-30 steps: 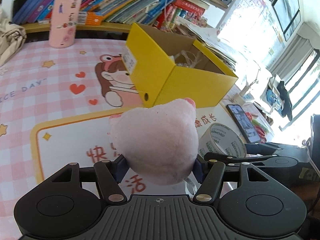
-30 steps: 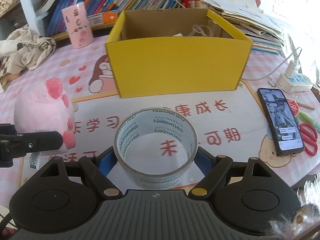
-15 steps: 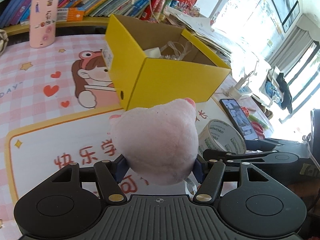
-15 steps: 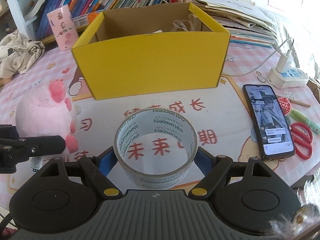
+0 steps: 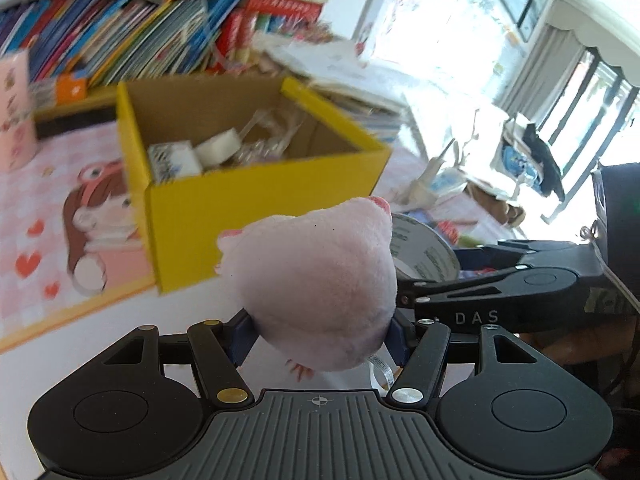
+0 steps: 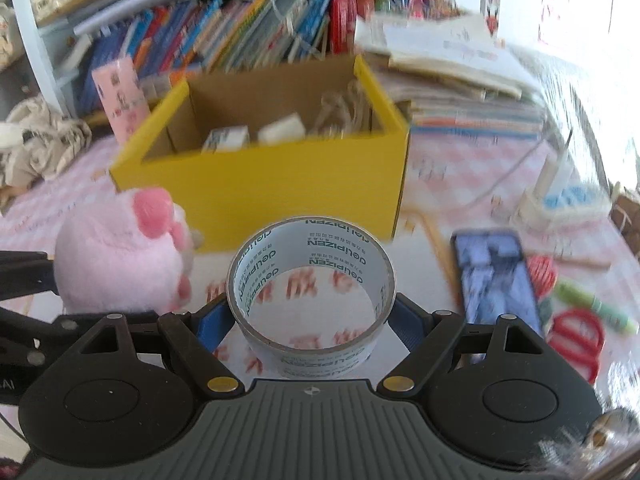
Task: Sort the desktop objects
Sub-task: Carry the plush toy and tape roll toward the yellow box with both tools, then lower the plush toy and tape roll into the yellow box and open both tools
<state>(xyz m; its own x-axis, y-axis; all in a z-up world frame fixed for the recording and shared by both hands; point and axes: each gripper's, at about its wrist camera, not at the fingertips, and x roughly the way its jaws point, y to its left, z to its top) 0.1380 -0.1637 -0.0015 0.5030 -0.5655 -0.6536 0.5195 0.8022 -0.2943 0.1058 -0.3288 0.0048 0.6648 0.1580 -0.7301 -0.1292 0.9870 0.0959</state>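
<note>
Left wrist view: the left gripper (image 5: 320,340) has its jaws clamped on a pink plush toy (image 5: 316,284), held above the surface (image 5: 80,344). Just to its right, the right gripper (image 6: 310,320) has its jaws closed on a roll of clear tape (image 6: 310,300), the roll's open core facing up and forward. Beyond both held things stands a yellow cardboard box (image 6: 280,184), open at the top, toward the far edge of the surface; small white packets and some clear plastic lie inside it. A phone (image 6: 496,280) lies flat near the surface's right edge, with red scissors (image 6: 576,340) beside it. A pink case (image 6: 120,96) stands upright left of the box, and a row of books (image 6: 240,40) lines the shelf behind.
</note>
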